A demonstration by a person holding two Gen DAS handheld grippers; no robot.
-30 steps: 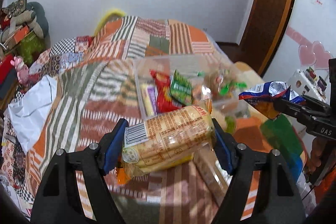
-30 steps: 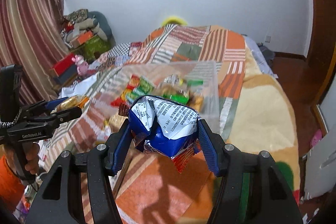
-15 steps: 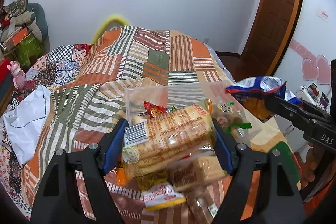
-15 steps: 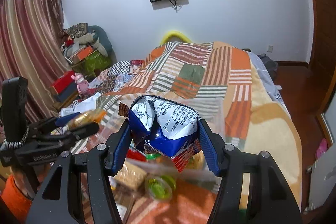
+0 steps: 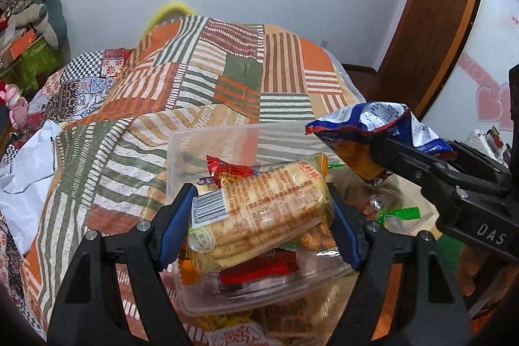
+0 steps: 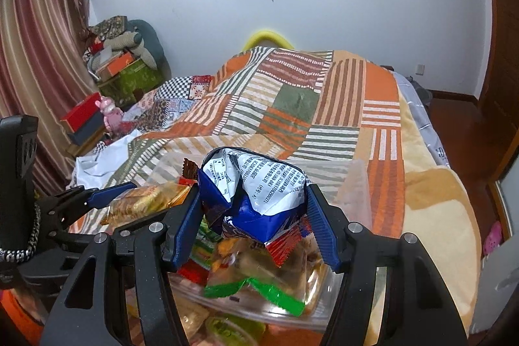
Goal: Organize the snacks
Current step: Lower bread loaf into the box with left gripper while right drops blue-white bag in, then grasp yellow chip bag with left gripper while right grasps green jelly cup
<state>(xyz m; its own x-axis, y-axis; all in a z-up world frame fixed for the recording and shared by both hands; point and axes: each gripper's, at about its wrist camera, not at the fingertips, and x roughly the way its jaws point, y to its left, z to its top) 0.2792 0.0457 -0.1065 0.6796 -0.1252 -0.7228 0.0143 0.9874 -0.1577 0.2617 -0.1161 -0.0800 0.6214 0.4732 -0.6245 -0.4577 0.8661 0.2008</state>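
My left gripper (image 5: 259, 226) is shut on a yellow-brown cracker pack (image 5: 256, 213) with a barcode, held just above a clear plastic box (image 5: 207, 141) full of mixed snacks on the bed. My right gripper (image 6: 254, 226) is shut on a crumpled blue and white snack bag (image 6: 259, 193), held above the same box (image 6: 353, 184). In the left wrist view the blue bag (image 5: 366, 132) and right gripper (image 5: 408, 158) hang over the box's right side. In the right wrist view the left gripper (image 6: 107, 200) and cracker pack (image 6: 146, 203) sit at left.
A patchwork striped bedspread (image 5: 227, 70) covers the bed. Loose snack packs (image 5: 236, 333) lie in front of the box. A white bag (image 5: 22, 164) lies at the bed's left edge. Boxes and toys (image 6: 123, 70) stack by the curtain. A wooden door (image 5: 434, 15) stands right.
Both grippers have moved forward with their snacks, so they now sit over the clear box. The box appears closer and lower in both views.
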